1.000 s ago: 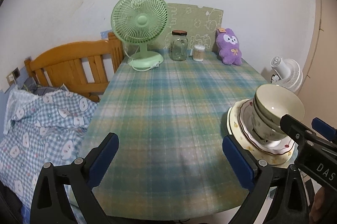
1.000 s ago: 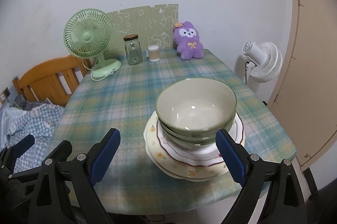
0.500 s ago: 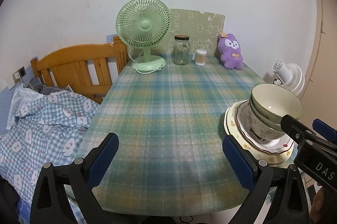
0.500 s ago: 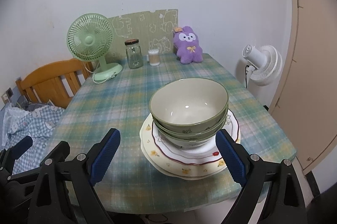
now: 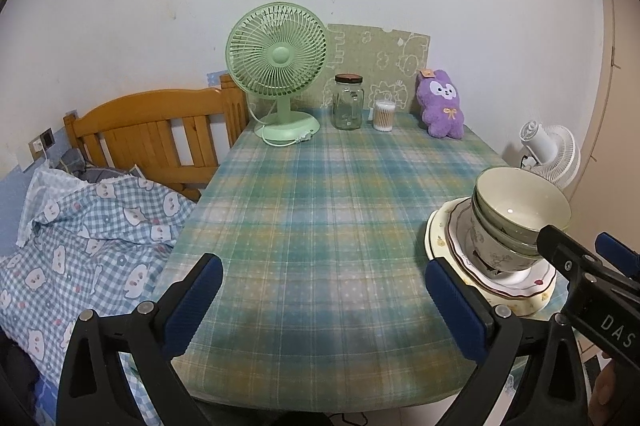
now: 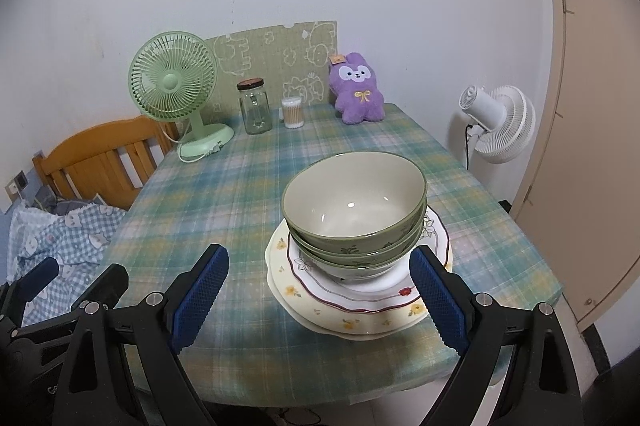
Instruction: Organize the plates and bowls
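Holding both my grippers wide open with nothing in them, left gripper [image 5: 320, 300] low in the frame, right gripper [image 6: 320, 292] just before the stacked bowls [image 6: 354, 209] on plates [image 6: 360, 306], bench [image 6: 224, 193] lower right.

The bowls [image 6: 354, 209] are nested on the stacked plates [image 6: 360, 302] at the table's [image 6: 240, 209] near right edge. Far behind the stack, a fan [image 6: 174, 85], jar [image 6: 254, 107] and plush toy [image 6: 360, 89] are lined up left to right.
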